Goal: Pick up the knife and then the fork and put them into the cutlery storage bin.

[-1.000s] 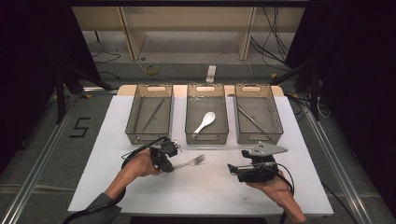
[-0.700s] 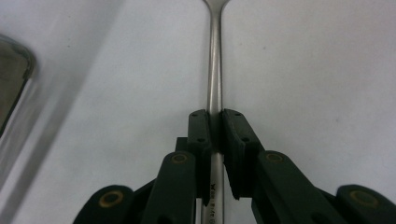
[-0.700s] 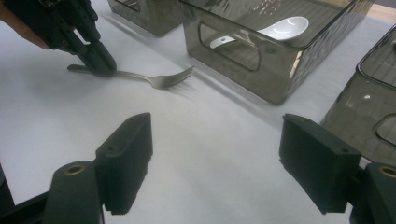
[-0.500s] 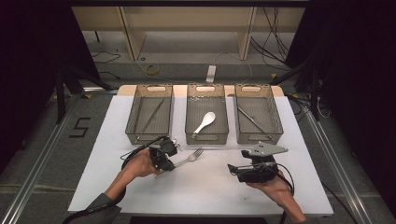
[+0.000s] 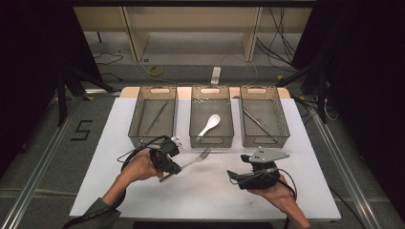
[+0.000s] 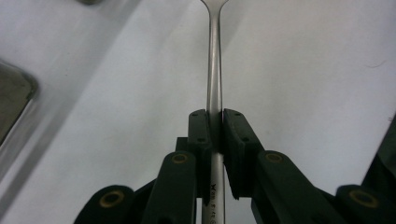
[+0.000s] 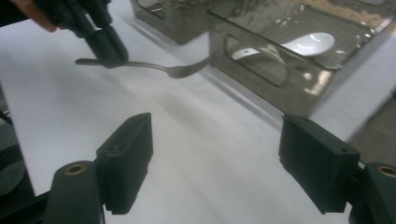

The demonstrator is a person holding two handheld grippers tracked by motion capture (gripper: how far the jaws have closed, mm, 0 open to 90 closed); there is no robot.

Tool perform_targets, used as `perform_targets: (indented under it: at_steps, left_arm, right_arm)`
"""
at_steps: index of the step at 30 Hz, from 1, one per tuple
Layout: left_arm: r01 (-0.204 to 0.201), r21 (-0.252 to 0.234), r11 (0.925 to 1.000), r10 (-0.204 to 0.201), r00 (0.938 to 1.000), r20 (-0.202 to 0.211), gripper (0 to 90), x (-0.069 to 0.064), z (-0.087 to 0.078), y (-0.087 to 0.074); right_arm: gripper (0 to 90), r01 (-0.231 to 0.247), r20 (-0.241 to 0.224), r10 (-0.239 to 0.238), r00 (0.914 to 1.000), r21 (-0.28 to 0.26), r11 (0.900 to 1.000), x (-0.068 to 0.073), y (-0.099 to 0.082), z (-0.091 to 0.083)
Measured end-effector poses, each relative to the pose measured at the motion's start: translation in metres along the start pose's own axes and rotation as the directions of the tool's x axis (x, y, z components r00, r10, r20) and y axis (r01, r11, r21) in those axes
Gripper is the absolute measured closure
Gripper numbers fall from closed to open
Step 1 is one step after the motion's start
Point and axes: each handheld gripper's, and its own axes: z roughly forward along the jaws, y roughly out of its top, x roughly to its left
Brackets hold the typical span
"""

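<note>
Fork (image 5: 197,157): we see it clamped by its handle in the left gripper, tines pointing toward the middle basket's near wall, lifted just above the bench.
Bench (image 5: 143,200): white top; we see three baskets in a row along its far edge and both grippers over the near half.
Left basket (image 5: 136,119): by the far-left corner; we make out a long thin utensil lying inside.
Middle basket (image 5: 229,125): at the middle of the far edge; it holds a white spoon (image 5: 209,125).
Right basket (image 5: 284,125): toward the far-right corner; we see thin metal utensils inside, too small to name.
Left gripper (image 6: 215,135): we see its jaws closed tight on the fork's handle; the left hand (image 5: 139,166) holds it near the bench's middle-left.
Right gripper (image 7: 215,158): we see its jaws spread wide with nothing between them; the right hand (image 5: 279,193) holds it near the near-right edge.
</note>
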Motion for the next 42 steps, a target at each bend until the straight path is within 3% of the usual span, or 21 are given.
perform_targets:
  at_steps: [6, 15, 24, 30, 32, 33, 35, 37, 42]
  left_arm:
    - [-0.014, 0.014, 0.9998, 0.014, 0.9987, 0.05, 81.3, -0.008, 0.0, 0.002]
    - [-0.058, 0.038, 0.9976, 0.054, 0.994, 0.095, 81.3, -0.028, 0.002, 0.011]
    - [-0.101, 0.072, 0.9922, 0.09, 0.9855, 0.144, 81.3, -0.045, 0.01, 0.017]
    - [-0.12, 0.086, 0.989, 0.103, 0.9792, 0.175, 81.3, -0.052, 0.013, 0.019]
    - [-0.123, 0.084, 0.9888, 0.107, 0.9781, 0.179, 81.3, -0.054, 0.013, 0.02]
    - [-0.127, 0.085, 0.9882, 0.11, 0.9763, 0.187, 81.3, -0.055, 0.013, 0.02]
    - [-0.138, 0.091, 0.9863, 0.119, 0.9749, 0.188, 81.3, -0.056, 0.013, 0.021]
    - [-0.139, 0.093, 0.9859, 0.119, 0.9735, 0.196, 81.2, -0.057, 0.013, 0.021]
    - [-0.144, 0.093, 0.9853, 0.122, 0.9706, 0.208, 81.2, -0.06, 0.014, 0.022]
  right_arm:
    - [27.1, 0.101, -0.04, -0.1, 0.9941, 0.007, 0.9949, 0.023, 0.007, 0.01]
    - [27.8, 0.256, -0.074, -0.253, 0.9647, 0.042, 0.9657, 0.052, 0.012, 0.031]
    - [33.8, 0.445, -0.077, -0.439, 0.8951, 0.112, 0.8883, 0.071, 0.009, 0.049]
    - [42.4, 0.529, -0.092, -0.521, 0.8487, 0.13, 0.8389, 0.077, 0.005, 0.059]
    - [45.9, 0.545, -0.1, -0.536, 0.8383, 0.151, 0.8246, 0.08, 0.004, 0.061]
    - [47.2, 0.561, -0.114, -0.549, 0.8281, 0.156, 0.8132, 0.08, 0.004, 0.062]
    - [49.9, 0.575, -0.125, -0.561, 0.8182, 0.163, 0.8018, 0.082, 0.002, 0.063]
    - [53.2, 0.602, -0.129, -0.588, 0.7985, 0.173, 0.7795, 0.081, 0.002, 0.065]
    - [61.8, 0.622, -0.133, -0.607, 0.7831, 0.173, 0.7638, 0.082, 0.0, 0.067]
